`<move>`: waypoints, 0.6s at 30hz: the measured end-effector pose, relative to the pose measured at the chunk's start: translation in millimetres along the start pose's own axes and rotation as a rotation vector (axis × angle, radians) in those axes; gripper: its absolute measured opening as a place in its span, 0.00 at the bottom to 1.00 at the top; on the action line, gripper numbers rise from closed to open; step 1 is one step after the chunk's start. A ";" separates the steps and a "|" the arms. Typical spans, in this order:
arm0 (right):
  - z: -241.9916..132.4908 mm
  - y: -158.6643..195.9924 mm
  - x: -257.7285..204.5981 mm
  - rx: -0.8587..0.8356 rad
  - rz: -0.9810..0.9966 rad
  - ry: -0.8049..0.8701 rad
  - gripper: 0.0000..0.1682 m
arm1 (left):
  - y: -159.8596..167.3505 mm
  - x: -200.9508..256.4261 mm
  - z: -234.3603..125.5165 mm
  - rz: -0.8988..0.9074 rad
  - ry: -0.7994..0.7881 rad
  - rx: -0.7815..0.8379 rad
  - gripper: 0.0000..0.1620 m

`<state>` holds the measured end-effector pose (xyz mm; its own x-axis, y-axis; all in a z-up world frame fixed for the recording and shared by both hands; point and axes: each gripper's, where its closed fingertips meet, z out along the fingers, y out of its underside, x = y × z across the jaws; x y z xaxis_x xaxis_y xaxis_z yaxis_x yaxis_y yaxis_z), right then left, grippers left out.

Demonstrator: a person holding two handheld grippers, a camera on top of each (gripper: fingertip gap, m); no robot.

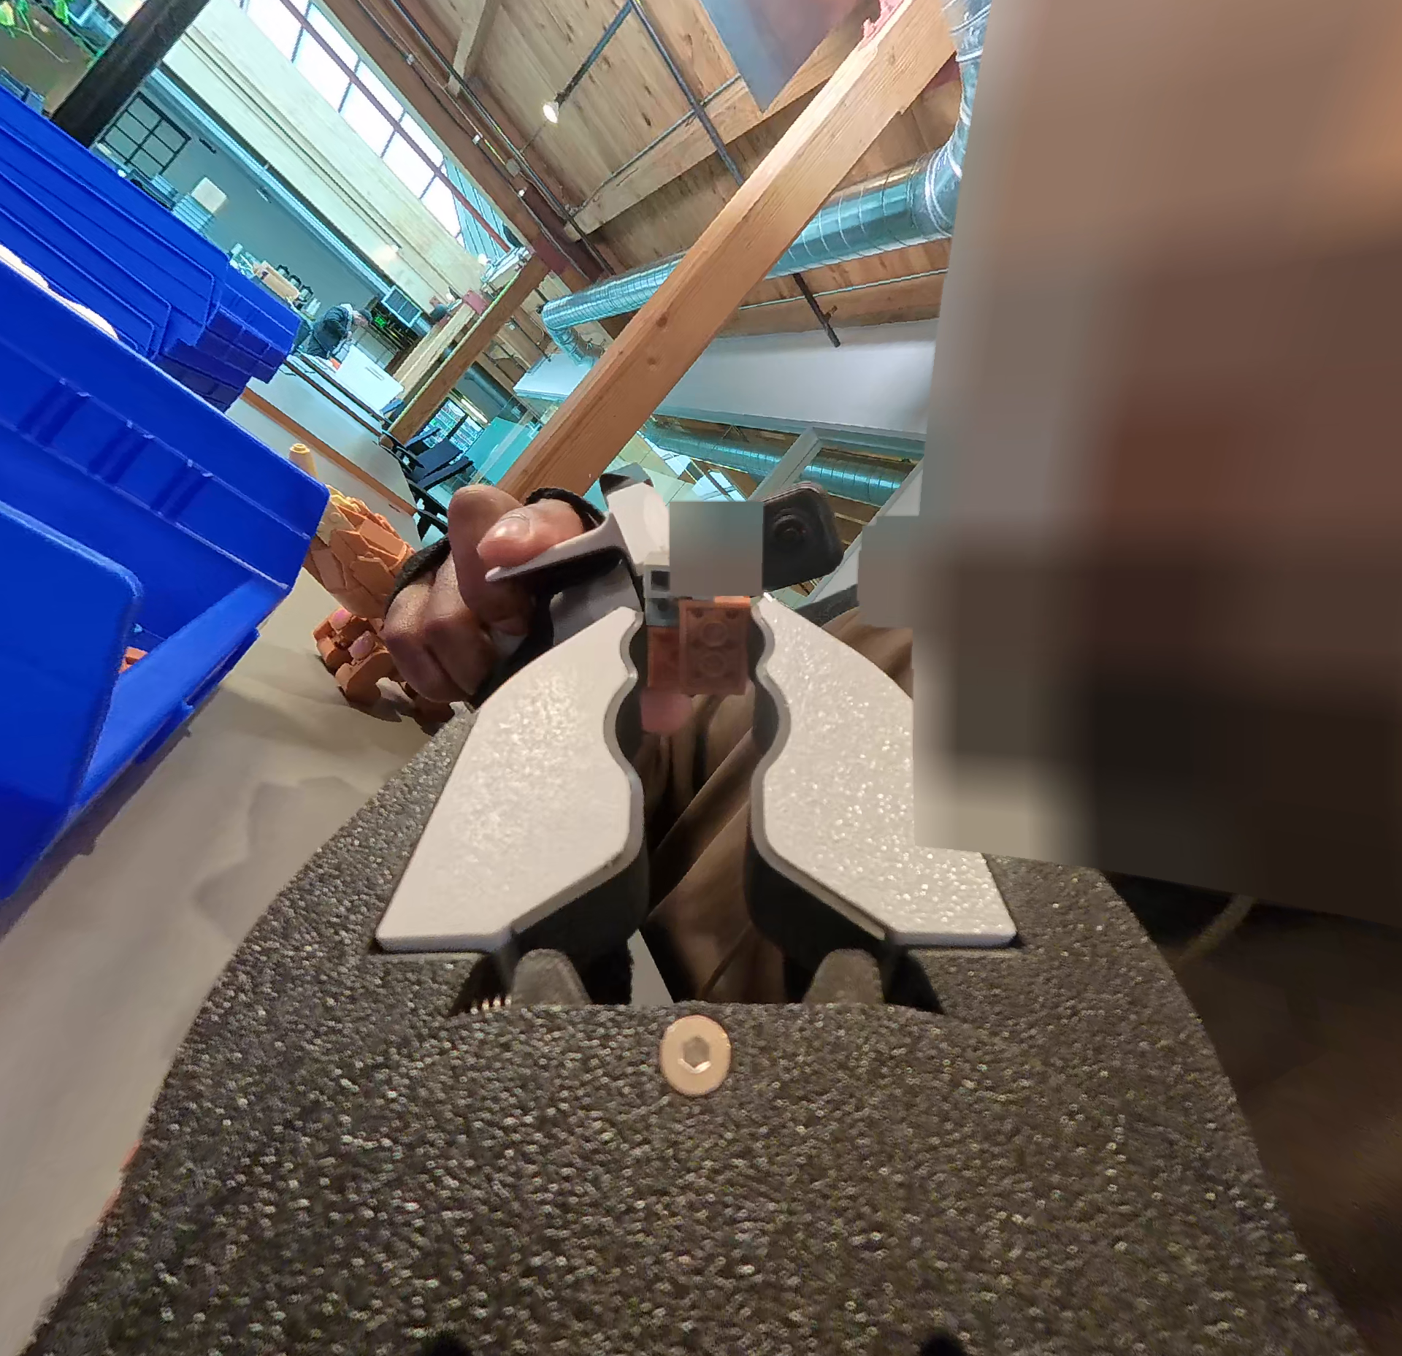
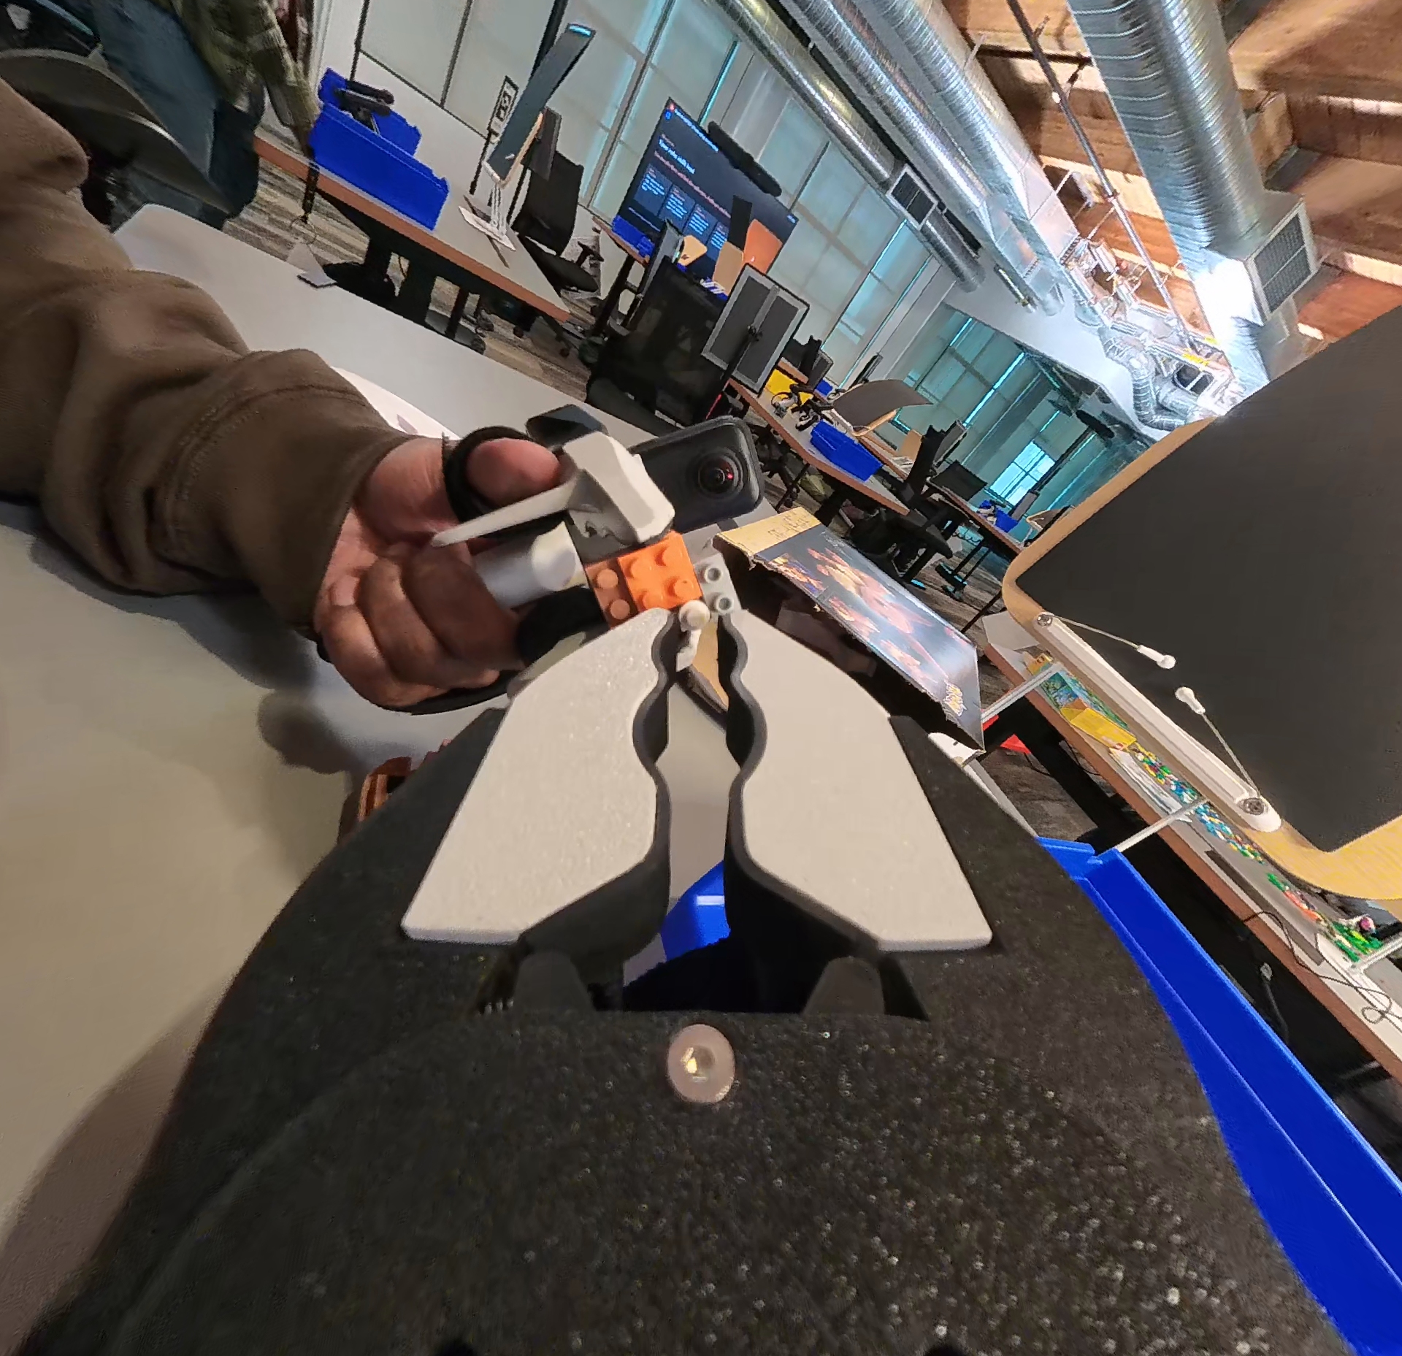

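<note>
Left tool (image 1: 702, 637): jaws drawn close and clamped on an orange studded plastic brick assembly (image 1: 709, 648), which sits between the grey fingertips, raised above the pale grey desk (image 1: 227, 826). A small grey studded plate (image 2: 717, 587) is joined to the far edge of that assembly. Right tool (image 2: 694, 625): jaws nearly together, the tips pinching a small white plastic peg (image 2: 692, 620) that stands out from the assembly beside the grey plate. The two tools face one another, tip to tip, with the assembly between them. In the right wrist view the person's left hand (image 2: 410, 584), coming out of a brown sleeve (image 2: 152, 409), holds the handle of the left tool. In the left wrist view the person's right hand (image 1: 455, 614) holds the right tool. A brown brick-built figure (image 1: 356, 584) lies on the desk just behind that hand, near the rim of a large blue plastic bin (image 1: 152, 523); further blue bins are stacked behind it. In the right wrist view a flattened printed cardboard box (image 2: 872, 621) lies beyond the tips, and another blue plastic bin wall (image 2: 1252, 1016) runs along the lower right
</note>
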<state>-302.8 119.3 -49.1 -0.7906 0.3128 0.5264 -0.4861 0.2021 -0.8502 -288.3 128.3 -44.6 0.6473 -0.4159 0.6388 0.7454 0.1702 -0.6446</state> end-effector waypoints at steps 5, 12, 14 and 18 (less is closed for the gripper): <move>-0.9 -0.8 -0.1 0.004 0.033 -0.020 0.06 | 2.4 1.7 0.6 -0.012 0.016 -0.016 0.15; -1.8 2.4 -4.4 -0.022 0.019 -0.055 0.05 | 7.0 -0.7 0.0 -0.031 0.002 -0.055 0.15; -1.9 3.2 -4.9 -0.027 0.019 -0.061 0.05 | 8.0 -1.6 -0.1 -0.032 -0.005 -0.065 0.15; -1.5 3.2 -5.3 -0.021 0.036 -0.066 0.05 | 8.2 -2.2 -0.5 -0.018 -0.026 -0.082 0.15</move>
<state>-299.6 119.7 -54.6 -0.8302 0.2588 0.4937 -0.4499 0.2118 -0.8676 -283.7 130.2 -51.5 0.6384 -0.3948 0.6608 0.7424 0.0890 -0.6640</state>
